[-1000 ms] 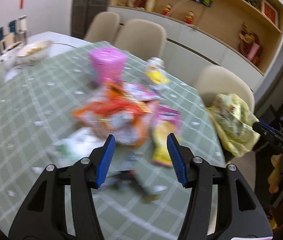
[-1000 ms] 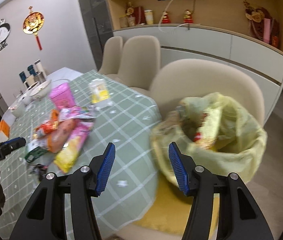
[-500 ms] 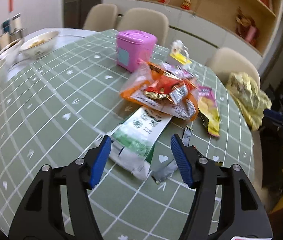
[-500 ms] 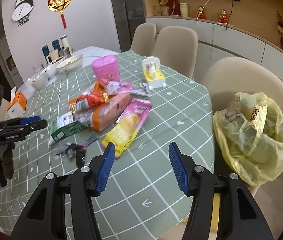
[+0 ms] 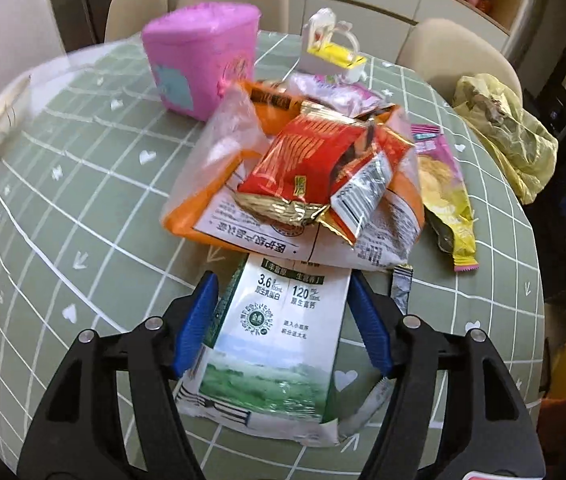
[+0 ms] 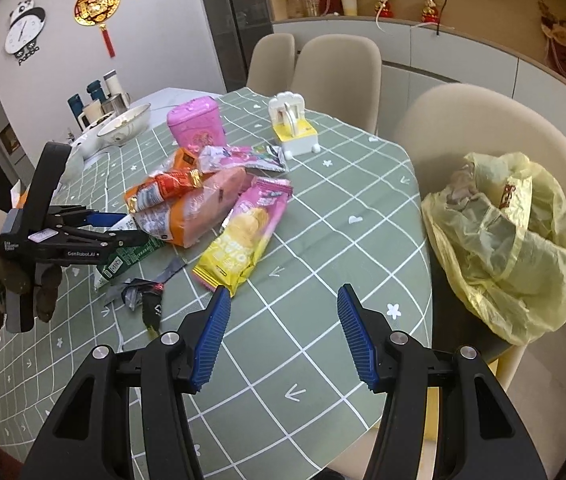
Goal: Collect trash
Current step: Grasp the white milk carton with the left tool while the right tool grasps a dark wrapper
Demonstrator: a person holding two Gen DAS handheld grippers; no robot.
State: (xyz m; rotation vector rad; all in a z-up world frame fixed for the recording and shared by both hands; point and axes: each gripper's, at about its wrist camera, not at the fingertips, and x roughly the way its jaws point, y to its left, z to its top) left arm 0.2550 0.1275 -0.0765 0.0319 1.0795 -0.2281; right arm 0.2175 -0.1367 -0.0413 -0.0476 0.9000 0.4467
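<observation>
on the green checked worktop [image 5: 63, 208] the left hand-held gripper [image 5: 283, 320] has dropped in, fingers apart, straddling the green milk pouch [image 5: 271, 340], ready to pinch, while the right hand-held gripper [image 6: 283, 336] hangs apart and empty.

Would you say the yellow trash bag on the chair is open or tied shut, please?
Open: the yellow trash bag gapes upward, its mouth spread, with wrappers visible inside.

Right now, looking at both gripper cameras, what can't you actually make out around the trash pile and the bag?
- Yellow trash bag: contents mostly hidden by its crumpled plastic, both views.
- Milk pouch: far end hidden under the orange bag, left wrist view.
- Left gripper: whether its pads touch the pouch is unclear.
- Bowl: contents too small, right wrist view.
</observation>
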